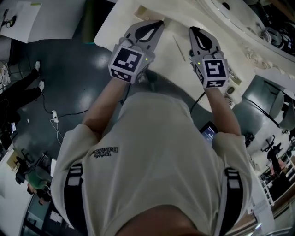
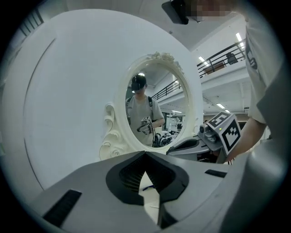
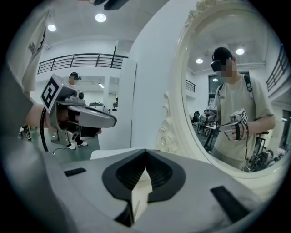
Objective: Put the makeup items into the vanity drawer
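In the head view both grippers reach out over the white vanity top [image 1: 120,23]. My left gripper [image 1: 160,21] has its jaws closed tip to tip with nothing between them; its own view shows the tips [image 2: 145,154] meeting. The right gripper [image 1: 192,29] is shut and empty too, its tips [image 3: 146,152] touching. Between the two lies a slim pale stick [image 1: 179,47]. A small beige item [image 1: 141,11] sits past the left gripper, and small items [image 1: 233,77] lie by the right one. No drawer shows in any view.
An oval mirror in an ornate white frame [image 2: 109,132] stands ahead and reflects the person. The same frame [image 3: 175,123] fills the right gripper view. The vanity's near edge [image 1: 103,34] drops to a dark floor with cables [image 1: 55,117]. A person stands at far left [image 1: 18,90].
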A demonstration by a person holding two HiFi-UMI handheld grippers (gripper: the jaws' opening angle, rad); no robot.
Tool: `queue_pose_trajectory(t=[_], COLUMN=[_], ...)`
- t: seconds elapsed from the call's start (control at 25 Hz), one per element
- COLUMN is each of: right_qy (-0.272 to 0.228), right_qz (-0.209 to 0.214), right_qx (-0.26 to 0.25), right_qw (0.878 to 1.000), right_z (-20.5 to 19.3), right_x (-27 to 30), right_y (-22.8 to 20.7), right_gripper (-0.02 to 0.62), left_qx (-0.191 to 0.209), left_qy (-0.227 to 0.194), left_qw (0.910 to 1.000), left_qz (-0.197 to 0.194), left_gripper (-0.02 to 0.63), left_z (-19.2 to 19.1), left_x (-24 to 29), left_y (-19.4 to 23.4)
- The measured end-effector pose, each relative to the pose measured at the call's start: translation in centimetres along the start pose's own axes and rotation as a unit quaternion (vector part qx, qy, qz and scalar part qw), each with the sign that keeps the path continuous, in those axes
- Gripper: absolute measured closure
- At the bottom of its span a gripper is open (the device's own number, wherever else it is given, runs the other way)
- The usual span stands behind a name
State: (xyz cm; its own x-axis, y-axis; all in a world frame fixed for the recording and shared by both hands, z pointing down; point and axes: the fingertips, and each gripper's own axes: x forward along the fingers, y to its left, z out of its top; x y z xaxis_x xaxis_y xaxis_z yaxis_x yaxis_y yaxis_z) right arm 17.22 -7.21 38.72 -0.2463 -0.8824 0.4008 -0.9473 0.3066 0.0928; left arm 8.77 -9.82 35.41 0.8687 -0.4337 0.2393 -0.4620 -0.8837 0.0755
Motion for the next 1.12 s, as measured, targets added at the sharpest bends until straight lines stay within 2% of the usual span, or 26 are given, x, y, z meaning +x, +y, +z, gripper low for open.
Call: queue_pose_trajectory(t=[0.16, 0.4, 0.56, 0.68, 1.12], right_qy=[0.046, 0.109, 0.157, 0.188, 0.272], right_qz=[0.014, 0.035, 0.046, 0.053, 0.072], right_qx=[0.004, 0.005, -0.011, 0.000, 0.040], right_qw=[0.999, 0.993, 0.986, 0.981, 0.959], right_z=[-4.2, -10.0, -14.2, -17.0, -24.1], right_x=[1.4, 3.5, 4.6, 5.2, 6.0], right_y=[0.4, 1.2, 1.7, 2.1, 2.9], right_gripper=[0.589, 0.589, 0.576, 0.566, 0.565], left_qx=[-0.015, -0.024, -0.033, -0.050, -0.059], left_qy=[0.049, 0.112, 0.141, 0.160, 0.237], left_qw=[0.9987, 0.9932, 0.9889, 0.9850, 0.9664], left_qz=[0.002, -0.023, -0.034, -0.042, -0.080], left_gripper=[0.592, 0.592, 0.592, 0.592, 0.592], left_z=[-5.4, -11.7, -14.8, -16.7, -23.8], left_x=[2.9, 5.4, 6.4, 7.1, 8.3], left_y=[0.3, -0.5, -1.0, -1.5, -3.7])
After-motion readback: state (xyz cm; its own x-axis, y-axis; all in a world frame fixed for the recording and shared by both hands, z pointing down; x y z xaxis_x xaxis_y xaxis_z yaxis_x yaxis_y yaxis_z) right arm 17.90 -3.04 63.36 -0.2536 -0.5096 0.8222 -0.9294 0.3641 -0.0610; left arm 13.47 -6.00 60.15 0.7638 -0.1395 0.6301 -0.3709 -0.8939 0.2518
